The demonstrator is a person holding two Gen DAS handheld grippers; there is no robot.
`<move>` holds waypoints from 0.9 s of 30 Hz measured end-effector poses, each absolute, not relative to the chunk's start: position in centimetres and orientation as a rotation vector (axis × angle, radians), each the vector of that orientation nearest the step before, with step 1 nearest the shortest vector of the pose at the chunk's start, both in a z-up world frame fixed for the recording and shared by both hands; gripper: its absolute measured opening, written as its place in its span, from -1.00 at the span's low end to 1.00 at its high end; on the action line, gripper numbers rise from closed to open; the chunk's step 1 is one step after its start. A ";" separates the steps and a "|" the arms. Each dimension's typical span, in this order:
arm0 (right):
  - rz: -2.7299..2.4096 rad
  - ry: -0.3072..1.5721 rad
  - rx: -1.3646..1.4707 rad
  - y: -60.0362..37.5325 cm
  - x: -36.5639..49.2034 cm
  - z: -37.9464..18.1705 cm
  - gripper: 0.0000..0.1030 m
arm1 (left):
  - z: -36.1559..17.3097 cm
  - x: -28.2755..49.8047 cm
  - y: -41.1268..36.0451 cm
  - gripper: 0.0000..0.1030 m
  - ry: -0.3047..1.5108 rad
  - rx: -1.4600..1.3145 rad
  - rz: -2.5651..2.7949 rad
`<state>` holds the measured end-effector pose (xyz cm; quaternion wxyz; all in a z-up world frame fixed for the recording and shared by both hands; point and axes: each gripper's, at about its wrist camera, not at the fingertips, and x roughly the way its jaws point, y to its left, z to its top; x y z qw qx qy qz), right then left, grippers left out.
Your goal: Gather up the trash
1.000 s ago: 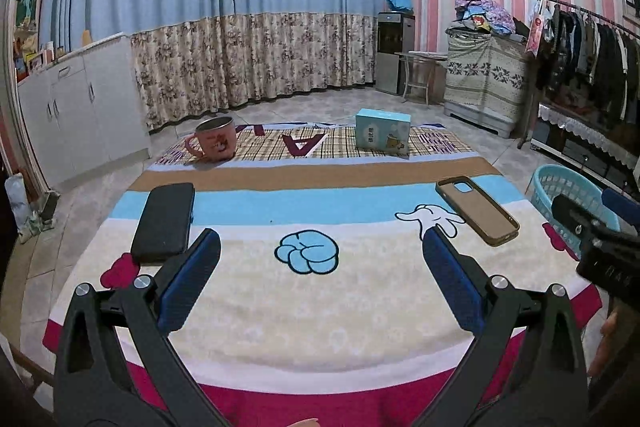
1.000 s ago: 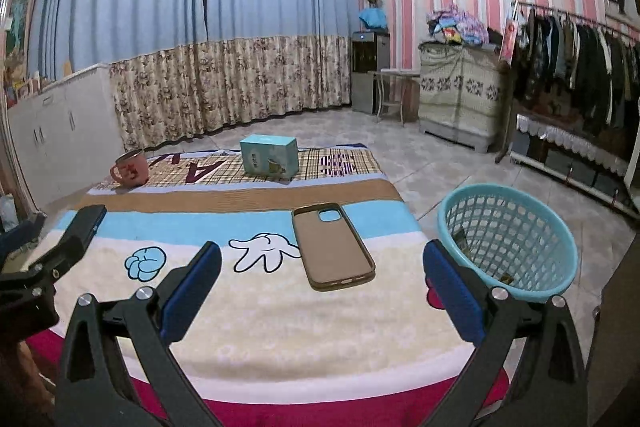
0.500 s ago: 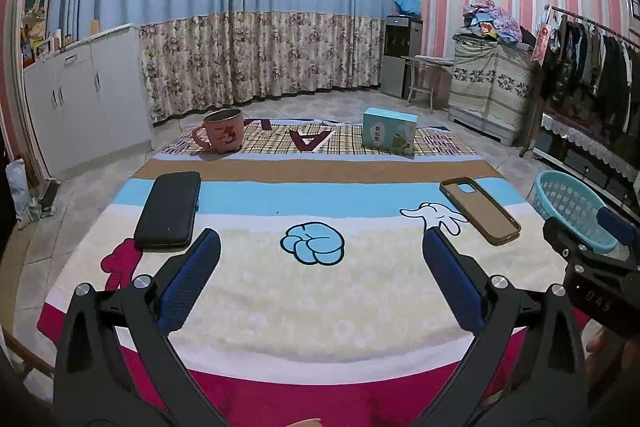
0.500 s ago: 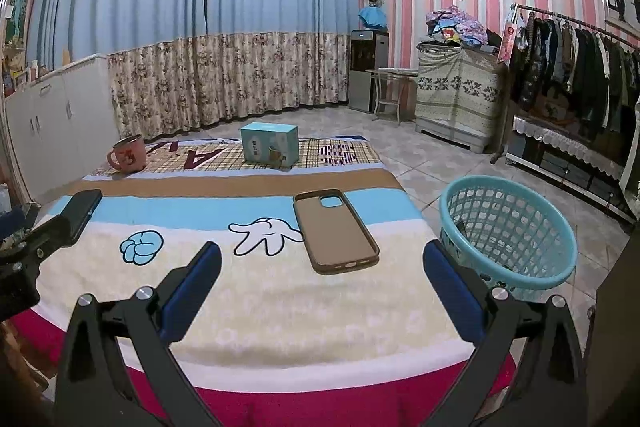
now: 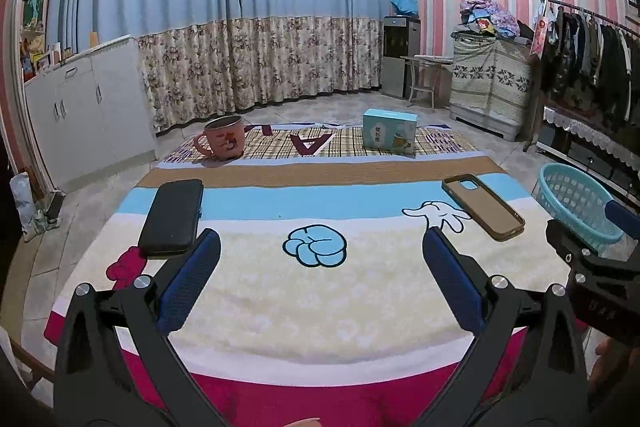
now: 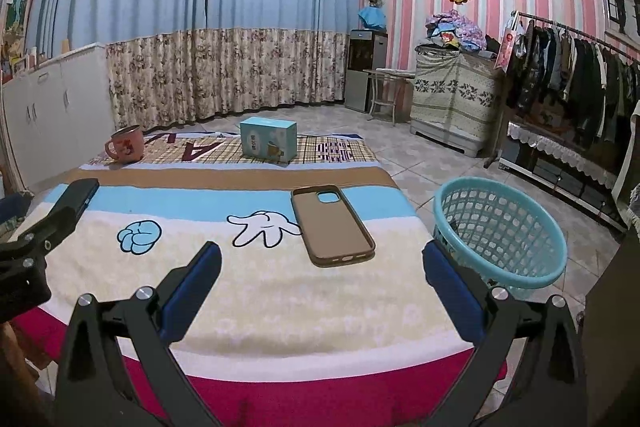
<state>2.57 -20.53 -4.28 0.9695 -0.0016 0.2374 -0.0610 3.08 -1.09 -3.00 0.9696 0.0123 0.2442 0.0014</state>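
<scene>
Above the near edge of the blanket [image 5: 320, 291], both grippers — left [image 5: 320, 255], right [image 6: 320, 259] — gape wide, holding nothing; the basket [image 6: 500, 231] sits beside the blanket's right edge.

Both hand-held grippers [image 5: 320, 247] [image 6: 320, 259] have drawn back from the blanket [image 5: 320, 287].

Both wrist views face across blanket [image 5: 320, 291] from near edge — shared: phone case [image 6: 331, 225].

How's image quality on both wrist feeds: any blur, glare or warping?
Left wrist view: sharp and evenly lit, no glare; fisheye bows the cabinets and darkens the corners. Right wrist view: equally crisp, the basket clear, the clothes rack dim, edges curved.
</scene>
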 end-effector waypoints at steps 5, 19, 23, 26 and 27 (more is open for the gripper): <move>-0.127 0.478 0.008 -20.7 2.3 -4.0 0.91 | -2.9 3.2 -0.9 0.90 0.489 0.017 0.001; -0.130 0.450 -0.018 -20.0 2.2 -3.7 0.91 | -2.4 3.2 -0.7 0.90 0.475 0.012 -0.015; -0.132 0.453 -0.022 -20.0 2.3 -3.8 0.91 | -2.3 3.1 -0.6 0.90 0.465 0.012 -0.017; -0.133 0.452 -0.022 -20.1 2.3 -3.8 0.91 | -2.2 3.1 -0.6 0.90 0.461 0.012 -0.015; -0.132 0.453 -0.022 -20.1 2.3 -3.9 0.91 | -2.2 3.1 -0.6 0.90 0.461 0.011 -0.017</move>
